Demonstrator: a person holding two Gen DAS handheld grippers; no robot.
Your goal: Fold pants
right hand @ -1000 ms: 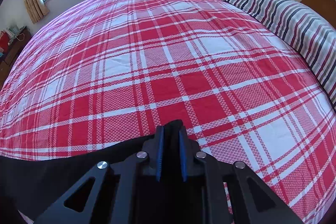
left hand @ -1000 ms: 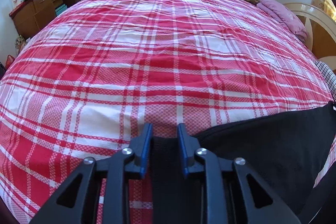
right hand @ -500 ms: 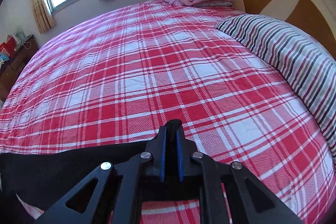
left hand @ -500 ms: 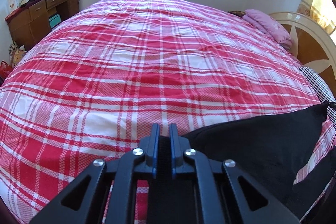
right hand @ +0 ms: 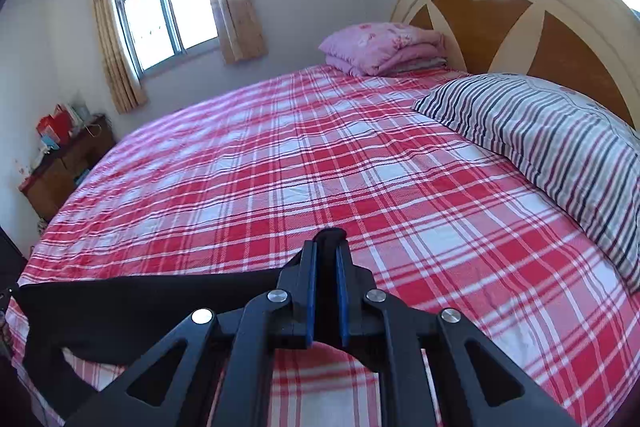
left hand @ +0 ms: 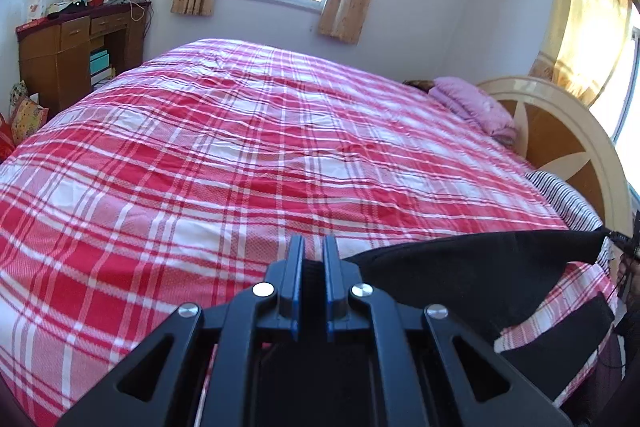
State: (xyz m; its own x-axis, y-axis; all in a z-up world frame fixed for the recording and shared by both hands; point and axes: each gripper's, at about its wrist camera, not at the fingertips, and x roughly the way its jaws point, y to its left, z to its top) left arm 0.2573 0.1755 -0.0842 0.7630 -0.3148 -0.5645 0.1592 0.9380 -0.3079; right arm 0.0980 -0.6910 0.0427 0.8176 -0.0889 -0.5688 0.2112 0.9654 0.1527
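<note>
The black pants [left hand: 480,267] hang stretched between my two grippers above the near edge of the bed. My left gripper [left hand: 313,247] is shut on one end of the black fabric. My right gripper [right hand: 326,247] is shut on the other end, with a tuft of cloth poking out past its tips. In the right wrist view the pants [right hand: 140,299] run off to the left as a taut band. The lower part of the pants drops below both views and is hidden.
A bed with a red and white plaid cover [left hand: 240,155] fills both views. A striped pillow [right hand: 552,139] and a folded pink blanket [right hand: 384,45] lie by the wooden headboard [right hand: 512,7]. A wooden desk [left hand: 76,43] stands by the far left wall.
Both grippers have risen and tilted up with the pants, so the bed looks farther and the windows and walls show. The left jaws closed tighter on the fabric.
</note>
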